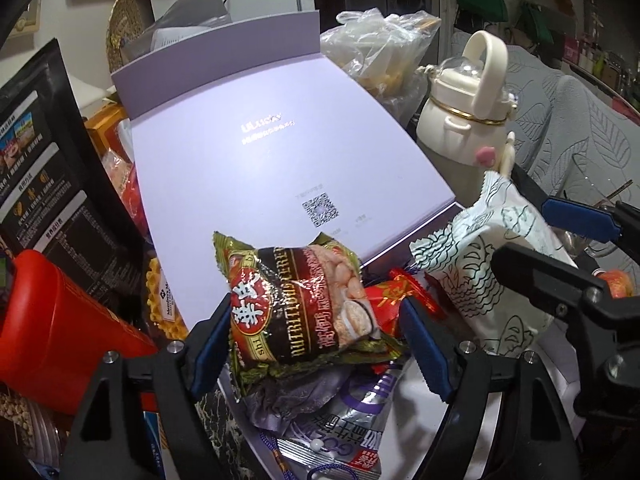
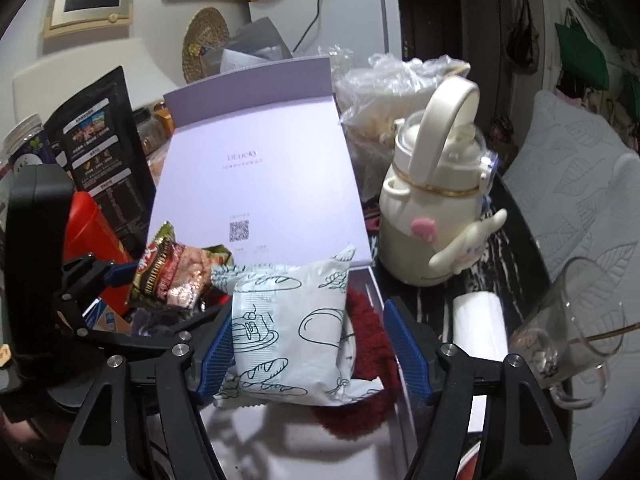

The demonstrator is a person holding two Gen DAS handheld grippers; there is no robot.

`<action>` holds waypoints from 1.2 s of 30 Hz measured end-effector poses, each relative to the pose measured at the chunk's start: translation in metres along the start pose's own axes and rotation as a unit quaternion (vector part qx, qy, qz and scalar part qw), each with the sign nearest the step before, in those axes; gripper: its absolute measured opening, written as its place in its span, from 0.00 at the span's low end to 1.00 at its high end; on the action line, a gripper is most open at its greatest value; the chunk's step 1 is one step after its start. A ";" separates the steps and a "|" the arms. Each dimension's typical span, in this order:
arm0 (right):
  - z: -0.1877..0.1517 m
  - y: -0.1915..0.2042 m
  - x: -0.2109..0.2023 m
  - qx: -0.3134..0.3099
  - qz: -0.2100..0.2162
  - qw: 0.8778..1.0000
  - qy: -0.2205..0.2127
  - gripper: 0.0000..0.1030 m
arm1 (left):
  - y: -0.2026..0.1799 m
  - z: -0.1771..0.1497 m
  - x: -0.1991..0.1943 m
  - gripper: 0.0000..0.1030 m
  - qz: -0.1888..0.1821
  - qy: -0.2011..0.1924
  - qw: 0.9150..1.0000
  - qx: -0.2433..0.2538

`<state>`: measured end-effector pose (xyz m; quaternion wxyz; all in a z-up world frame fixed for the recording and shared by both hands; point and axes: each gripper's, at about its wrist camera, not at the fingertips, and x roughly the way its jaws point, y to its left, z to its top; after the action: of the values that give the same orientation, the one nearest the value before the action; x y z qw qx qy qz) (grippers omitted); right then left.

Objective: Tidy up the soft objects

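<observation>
Lying between two sets of parted jaws: one brown snack packet [image 1: 296, 304], one white bread packet [image 2: 288, 332].

You've got a glossy foil snack packet [image 1: 296, 300] and a matt white printed wrapper [image 2: 288, 332] against a smooth matt lilac cardboard lid [image 1: 256, 160], fuzzy red cloth [image 2: 372, 360], a glossy cream plastic bottle [image 2: 436, 192] and clear glass [image 2: 572, 320].
</observation>
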<state>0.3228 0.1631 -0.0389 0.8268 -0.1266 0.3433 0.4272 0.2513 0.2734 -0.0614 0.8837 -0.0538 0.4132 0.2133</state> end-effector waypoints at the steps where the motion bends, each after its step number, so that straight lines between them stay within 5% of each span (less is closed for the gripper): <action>1: 0.001 0.000 -0.002 0.000 -0.004 1.000 -0.002 0.70 | 0.001 0.000 -0.003 0.78 -0.002 -0.002 1.000 -0.003; 16: -0.009 0.010 -0.035 0.024 0.007 1.000 -0.011 0.70 | 0.014 -0.009 -0.053 0.78 -0.023 -0.029 0.999 -0.038; 36: -0.010 0.058 -0.173 -0.007 -0.011 0.993 -0.115 0.70 | 0.015 -0.022 -0.192 0.78 -0.011 -0.118 0.993 -0.025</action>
<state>0.2036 0.0859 0.0757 0.8645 -0.0869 0.2416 0.4320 0.1208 0.2176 0.0700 0.9269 -0.0553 0.2999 0.2186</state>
